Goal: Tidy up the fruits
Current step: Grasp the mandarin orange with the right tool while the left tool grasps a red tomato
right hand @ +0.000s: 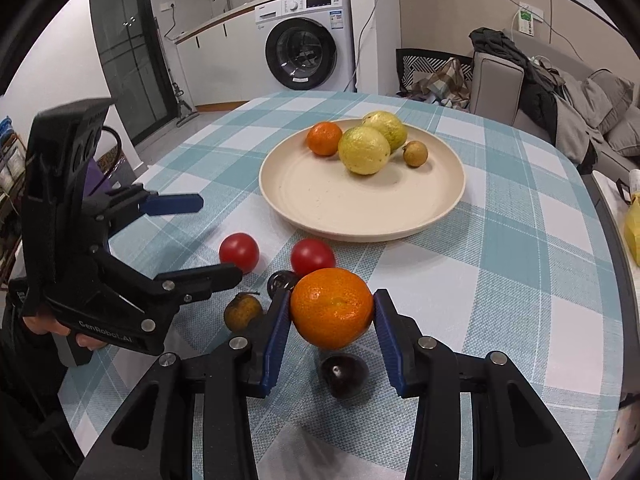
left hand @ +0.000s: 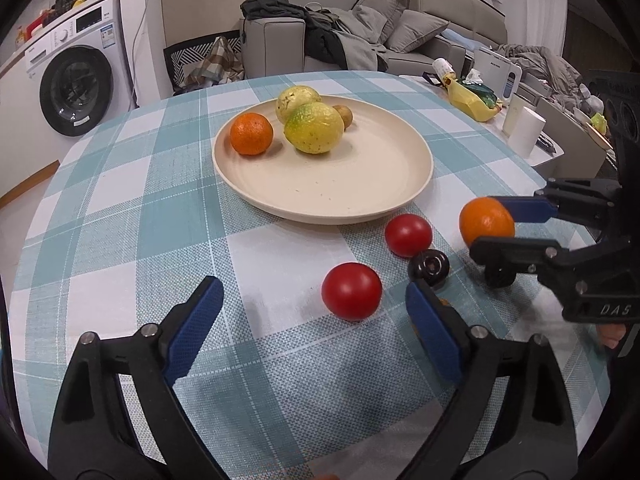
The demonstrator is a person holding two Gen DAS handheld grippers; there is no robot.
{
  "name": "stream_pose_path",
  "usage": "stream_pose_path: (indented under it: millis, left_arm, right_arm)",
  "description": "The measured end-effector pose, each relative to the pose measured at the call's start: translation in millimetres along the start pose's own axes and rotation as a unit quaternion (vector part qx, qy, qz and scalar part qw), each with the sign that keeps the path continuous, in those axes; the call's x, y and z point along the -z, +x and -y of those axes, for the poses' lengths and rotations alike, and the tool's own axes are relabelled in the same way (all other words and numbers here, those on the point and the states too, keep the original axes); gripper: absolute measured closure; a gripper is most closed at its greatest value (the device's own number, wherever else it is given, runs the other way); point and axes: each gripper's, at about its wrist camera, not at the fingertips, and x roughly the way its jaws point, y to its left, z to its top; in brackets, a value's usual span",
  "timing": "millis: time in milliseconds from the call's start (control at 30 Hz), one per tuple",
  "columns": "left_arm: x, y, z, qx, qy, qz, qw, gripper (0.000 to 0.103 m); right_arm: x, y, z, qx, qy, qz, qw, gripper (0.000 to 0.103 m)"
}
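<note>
My right gripper [right hand: 332, 300] is shut on an orange [right hand: 332, 312], its blue pads pressing both sides just above the checked tablecloth. The left wrist view shows that orange [left hand: 486, 220] at the right. My left gripper [left hand: 312, 283] stands open, with a red tomato [left hand: 351, 297] just ahead between its fingertips, untouched. A second tomato [left hand: 408, 235] and a dark round fruit [left hand: 429, 268] lie beyond. The cream plate [left hand: 320, 216] holds an orange [left hand: 251, 134], two yellow-green fruits [left hand: 314, 132] and a small brown fruit [left hand: 343, 117].
Another dark fruit [right hand: 344, 374] lies under the held orange, and a small brownish fruit [right hand: 243, 312] to its left. A yellow bag [left hand: 470, 100] and a white cup [left hand: 524, 130] stand off the table's right edge. A washing machine [left hand: 76, 80] and a sofa [left hand: 360, 32] are behind.
</note>
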Motion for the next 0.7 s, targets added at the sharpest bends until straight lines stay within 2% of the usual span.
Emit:
stream_pose_path:
  millis: [133,700]
  left_arm:
    - [-0.5,3.9,-2.4,0.01,-0.004,-0.01,0.9999,0.026]
    - [0.7,11.1,5.5,0.047,0.017,-0.031,0.9983,0.059]
  right_arm:
    - [-1.8,-5.4,3.2,0.003,0.01,0.013,1.0,0.06]
    - [-3.7,-9.5,7.9,0.005,0.024,0.024,0.999,0.06]
